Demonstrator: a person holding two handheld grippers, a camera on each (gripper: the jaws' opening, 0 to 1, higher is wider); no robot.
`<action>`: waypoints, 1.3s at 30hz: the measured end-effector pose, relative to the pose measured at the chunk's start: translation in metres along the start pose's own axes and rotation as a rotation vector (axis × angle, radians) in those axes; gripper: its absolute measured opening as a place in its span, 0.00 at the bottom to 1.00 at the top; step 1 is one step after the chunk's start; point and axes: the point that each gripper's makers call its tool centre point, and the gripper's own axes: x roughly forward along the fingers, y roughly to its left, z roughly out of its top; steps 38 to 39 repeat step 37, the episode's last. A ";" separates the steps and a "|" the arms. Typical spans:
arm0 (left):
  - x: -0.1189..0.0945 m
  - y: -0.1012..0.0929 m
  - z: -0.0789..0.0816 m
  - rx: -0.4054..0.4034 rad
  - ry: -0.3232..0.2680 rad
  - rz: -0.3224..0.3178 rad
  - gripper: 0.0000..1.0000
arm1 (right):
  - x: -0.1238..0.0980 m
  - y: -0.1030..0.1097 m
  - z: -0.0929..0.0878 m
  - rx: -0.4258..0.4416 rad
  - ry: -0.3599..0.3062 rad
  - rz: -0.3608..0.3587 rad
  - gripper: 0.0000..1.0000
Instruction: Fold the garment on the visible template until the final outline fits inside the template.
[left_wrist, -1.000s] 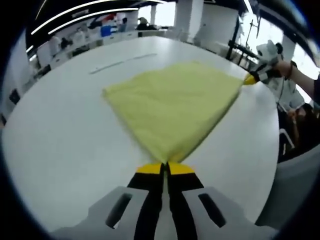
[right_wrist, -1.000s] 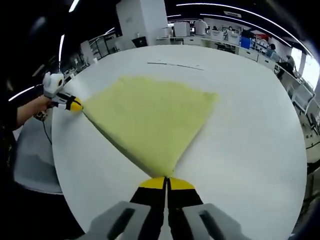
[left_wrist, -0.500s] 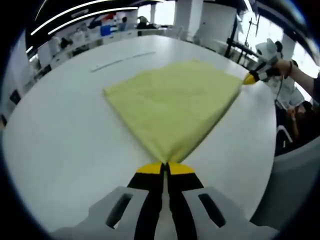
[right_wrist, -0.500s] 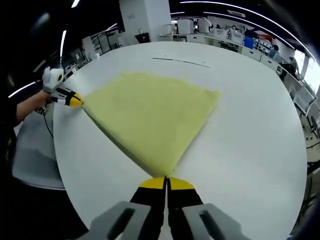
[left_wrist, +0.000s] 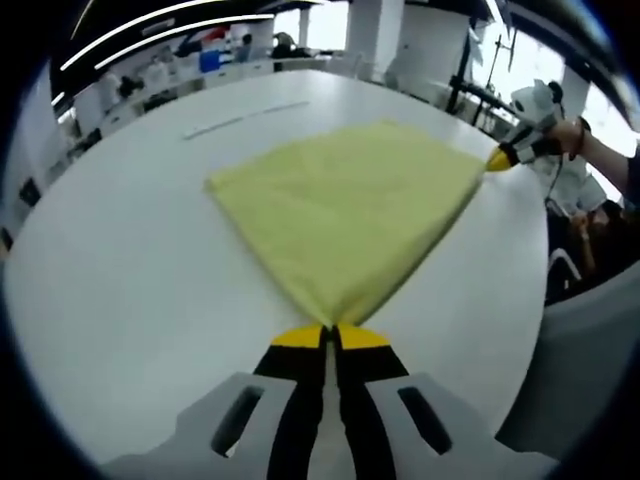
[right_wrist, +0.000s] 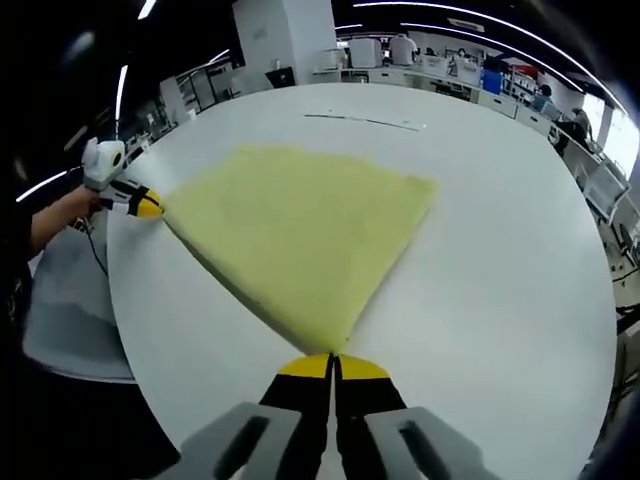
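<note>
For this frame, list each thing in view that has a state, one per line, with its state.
yellow garment: spread flat on the table, pinched at two near corners.
left gripper: shut on a garment corner.
right gripper: shut on the other near corner.
white table: bears the garment.
thin line on the table beyond the garment: uncovered, apart from the cloth.

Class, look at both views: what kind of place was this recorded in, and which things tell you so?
Probably an open-plan lab or office workspace. A yellow folded cloth lies on a large white round table, long strip ceiling lights run overhead, and desks with equipment line the background.
</note>
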 end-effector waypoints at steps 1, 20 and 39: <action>-0.001 0.000 0.000 -0.008 -0.004 0.001 0.01 | 0.000 0.000 0.000 0.009 -0.002 0.002 0.00; -0.033 0.000 0.018 -0.087 -0.070 0.066 0.47 | -0.035 0.018 0.036 0.005 -0.125 -0.050 0.61; -0.081 -0.027 0.044 -0.150 -0.172 0.051 0.86 | -0.077 0.071 0.061 -0.047 -0.206 0.000 0.95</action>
